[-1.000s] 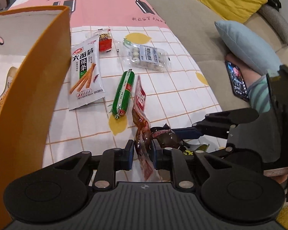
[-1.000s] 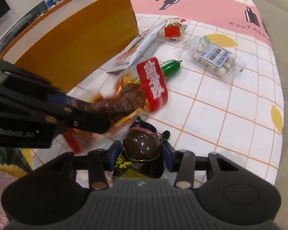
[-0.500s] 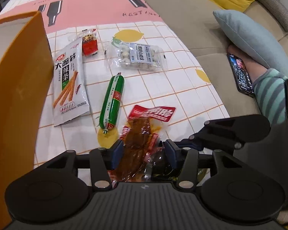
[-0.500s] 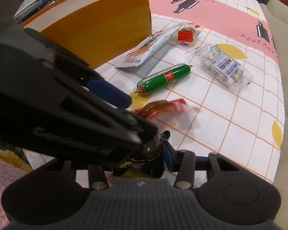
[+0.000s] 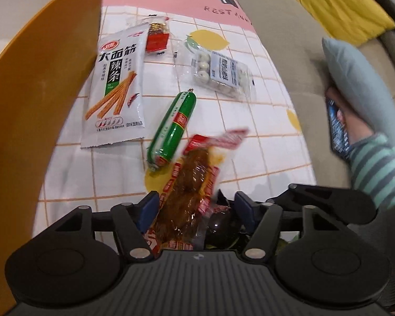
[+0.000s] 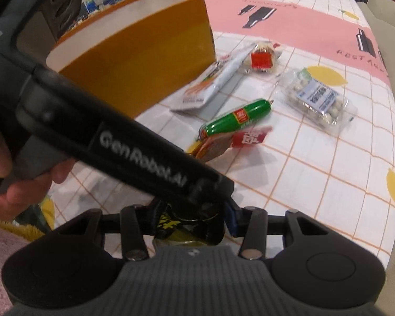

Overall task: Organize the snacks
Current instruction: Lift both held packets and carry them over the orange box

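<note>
Left wrist: left tongs point(image 5: 194, 205) have just been opening, spread, brown packet point(image 5: 189, 181) loose between them on surface point(image 5: 250, 137) beside sausage point(image 5: 175, 125) | Right wrist: right tongs point(image 6: 190, 222) pinching dark pouch point(image 6: 181, 226), box point(image 6: 134, 60) behind.

Bench point(image 5: 250, 137) has a checked lemon-print cloth. Orange box point(image 5: 39, 105) sits on it. Beside the box: spicy-strip pack point(image 5: 115, 89), then green sausage point(image 5: 173, 126), bean pack point(image 5: 223, 73), red packet point(image 5: 158, 39) behind.

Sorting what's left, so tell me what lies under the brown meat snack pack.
Under the brown meat snack pack shows checked tablecloth and, at its near right corner, a dark round snack in the right gripper. Whatever lies beneath the pack's middle is covered.
</note>
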`<state>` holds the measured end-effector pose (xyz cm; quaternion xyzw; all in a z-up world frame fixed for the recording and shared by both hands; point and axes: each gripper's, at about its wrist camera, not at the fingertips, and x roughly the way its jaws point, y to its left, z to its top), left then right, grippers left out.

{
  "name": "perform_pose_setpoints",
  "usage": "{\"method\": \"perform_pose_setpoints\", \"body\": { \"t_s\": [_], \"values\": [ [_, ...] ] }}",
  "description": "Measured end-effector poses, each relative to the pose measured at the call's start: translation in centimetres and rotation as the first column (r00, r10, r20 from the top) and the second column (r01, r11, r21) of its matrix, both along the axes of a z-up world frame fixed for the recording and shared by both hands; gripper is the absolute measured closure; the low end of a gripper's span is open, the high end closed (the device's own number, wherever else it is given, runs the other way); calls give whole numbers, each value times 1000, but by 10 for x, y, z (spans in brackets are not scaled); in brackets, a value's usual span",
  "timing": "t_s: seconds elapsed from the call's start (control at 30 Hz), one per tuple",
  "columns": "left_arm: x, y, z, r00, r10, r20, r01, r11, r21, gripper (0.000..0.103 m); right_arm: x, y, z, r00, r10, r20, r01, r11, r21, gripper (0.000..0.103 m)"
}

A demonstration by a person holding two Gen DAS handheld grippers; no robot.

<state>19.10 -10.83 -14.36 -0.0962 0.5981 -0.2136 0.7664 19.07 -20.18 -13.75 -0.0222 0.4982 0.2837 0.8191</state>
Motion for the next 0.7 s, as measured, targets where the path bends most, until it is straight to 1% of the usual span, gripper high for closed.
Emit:
{"method": "perform_pose_setpoints", "body": {
  "t_s": [0.07, 0.2, 0.33, 0.37, 0.43, 0.47, 0.53, 0.63, 0.7],
  "values": [
    [3, 5, 0, 1000, 13, -21, -14, 1000, -27, 38, 1, 0, 2, 1000, -3, 13, 2, 1000, 17, 59],
    [3, 9, 1, 999, 42, -36, -42, 999, -19, 40, 2, 5, 3, 1000, 6, 13, -7, 1000, 23, 59],
    [1, 12, 2, 997, 62, -41, -63, 998, -12, 43, -3, 14, 3, 998, 43, 36, -42, 999, -15, 59],
    [0, 13, 2, 996, 72, -43, -73, 997, -17, 47, -5, 16, 4, 998, 53, 42, -52, 998, -27, 59],
    [0, 16, 4, 995, 92, -32, -93, 996, -16, 52, -6, 18, 3, 997, 64, 39, -61, 997, -55, 58],
    [1, 16, 5, 994, 103, -21, -103, 995, 2, 53, -5, 17, 0, 997, 64, 31, -61, 996, -69, 58],
    [2, 17, 6, 995, 96, -2, -96, 995, 27, 54, -4, 15, -3, 999, 46, 21, -44, 995, -93, 58],
    [2, 13, 5, 997, 79, 15, -79, 996, 32, 62, 0, 9, -2, 1000, 15, 10, -14, 997, -70, 58],
    [-1, 10, 9, 997, 72, 39, -74, 996, 56, 65, 2, 6, 0, 1000, -4, 15, 5, 998, -62, 58]
  ]
}}
